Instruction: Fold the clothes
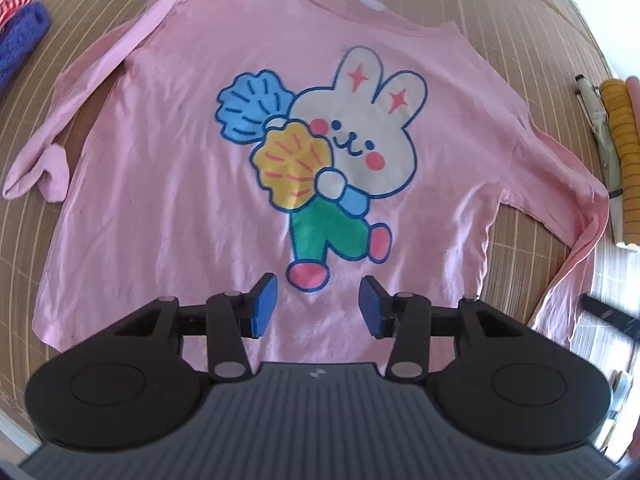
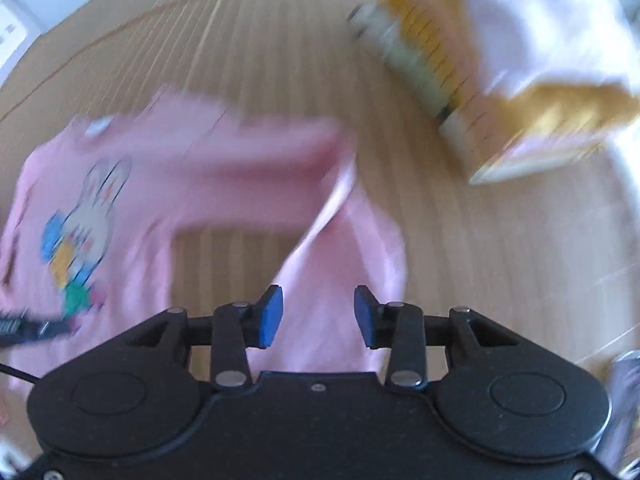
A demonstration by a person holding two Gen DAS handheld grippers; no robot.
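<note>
left wrist: pink long-sleeve shirt [image 1: 200, 168] lies spread flat, print side up, bunny graphic [image 1: 320, 168] mid-body, neckline toward the mat's far edge, hem toward the camera. both sleeves are out to the sides with cuffs kinked back. left gripper [image 1: 318, 304] hovers over the hem, jaws released, nothing between the pads. no fold in the body, so my read is the fold is still to be made. next move calls for a grip on a sleeve or side edge, carried across the body.

right wrist: heavy motion blur. right gripper [image 2: 319, 316] is over the near sleeve [image 2: 340, 280], jaws apart, holding nothing.

surface: slatted bamboo mat [image 1: 100, 20]. rolled blue [image 1: 20, 44] and striped red items at its far left corner, folded yellow stack [image 1: 622, 152] along the right edge. pale floor beyond.
</note>
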